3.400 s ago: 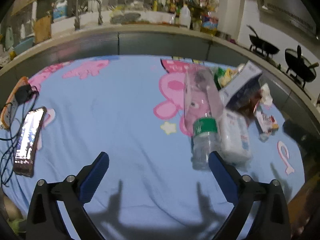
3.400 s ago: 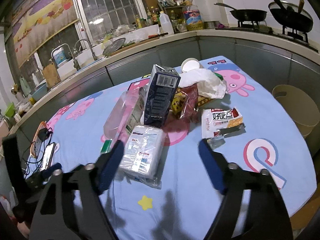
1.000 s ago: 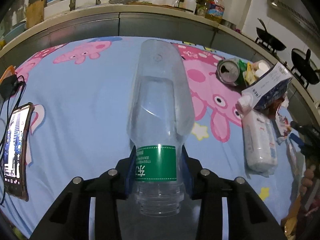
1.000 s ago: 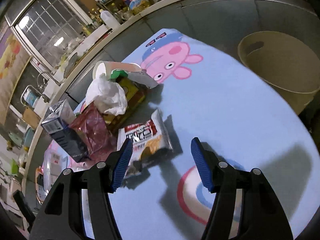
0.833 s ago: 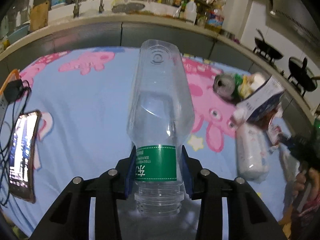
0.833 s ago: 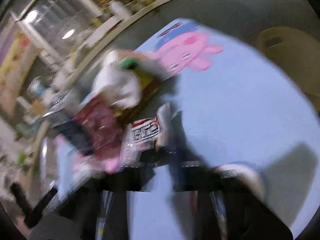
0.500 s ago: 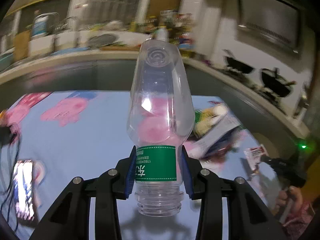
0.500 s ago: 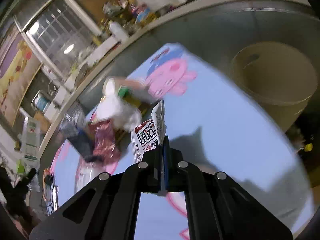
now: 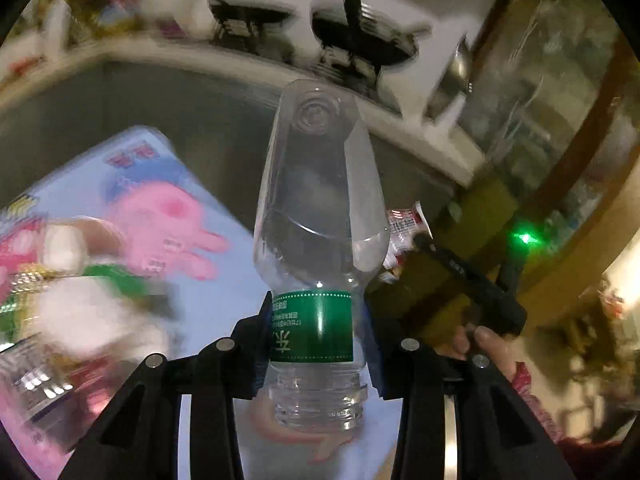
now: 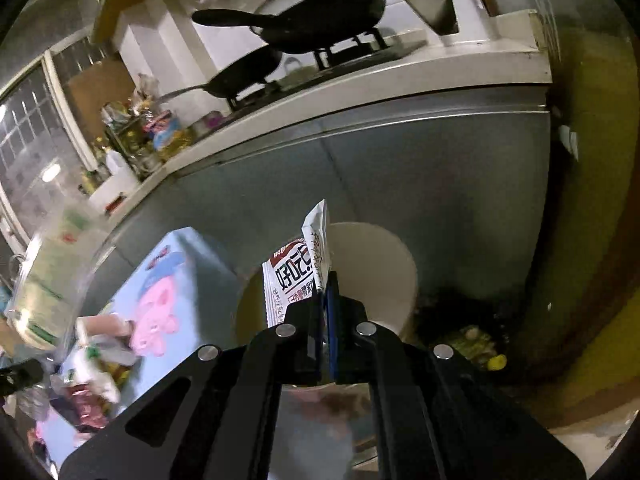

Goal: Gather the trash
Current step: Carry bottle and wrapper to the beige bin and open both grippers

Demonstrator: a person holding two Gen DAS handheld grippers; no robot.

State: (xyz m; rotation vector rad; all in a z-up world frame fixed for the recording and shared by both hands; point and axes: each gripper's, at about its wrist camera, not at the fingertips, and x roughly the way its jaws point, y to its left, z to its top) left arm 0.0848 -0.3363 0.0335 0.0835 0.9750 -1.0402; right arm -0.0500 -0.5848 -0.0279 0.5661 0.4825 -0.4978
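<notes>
My left gripper (image 9: 316,332) is shut on an empty clear plastic bottle (image 9: 320,216) with a green label, held up off the table, base pointing away. My right gripper (image 10: 326,300) is shut on a white snack wrapper (image 10: 296,280) with red and black print, held above the open beige trash bin (image 10: 384,248) beside the table. The right gripper and wrapper also show in the left wrist view (image 9: 404,228), to the right of the bottle. The bottle shows blurred at the left of the right wrist view (image 10: 52,276).
The blue cartoon tablecloth (image 9: 160,184) still carries a blurred pile of wrappers, tissue and a carton (image 9: 60,288) on the left. A grey counter front (image 10: 400,152) with stove and black pans (image 10: 312,24) stands behind the bin. Litter (image 10: 476,344) lies on the floor by the bin.
Both grippers have swung right, off the table toward the bin. The wrapper now hangs over the bin's mouth. The bottle stays gripped and has moved toward the table's right edge.
</notes>
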